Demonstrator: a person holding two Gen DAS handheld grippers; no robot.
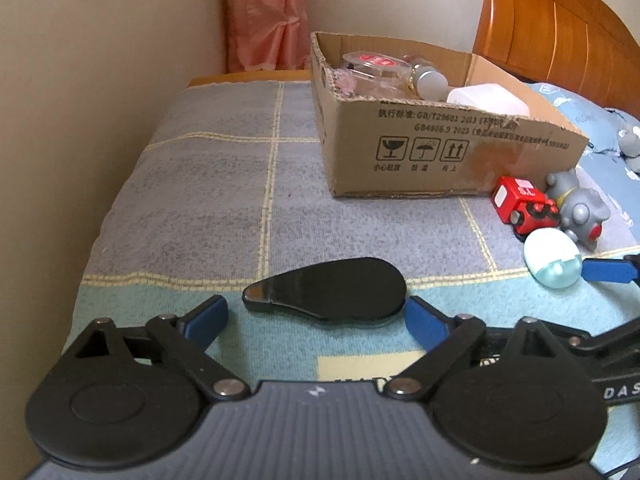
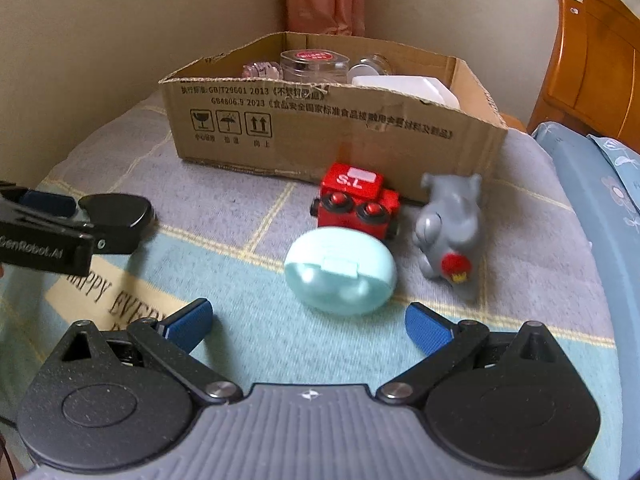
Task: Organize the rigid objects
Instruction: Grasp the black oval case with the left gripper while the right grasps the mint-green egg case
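both tools spread apart, one black case, one egg case, one red truck

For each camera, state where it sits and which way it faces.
Left wrist: on the left tool, angled down at the black flat object on the blanket; its open blue fingers show.
Right wrist: on the right tool, facing the mint egg case; own open fingers, plus the left tool.
Shared: cardboard box, red toy, grey figurine.
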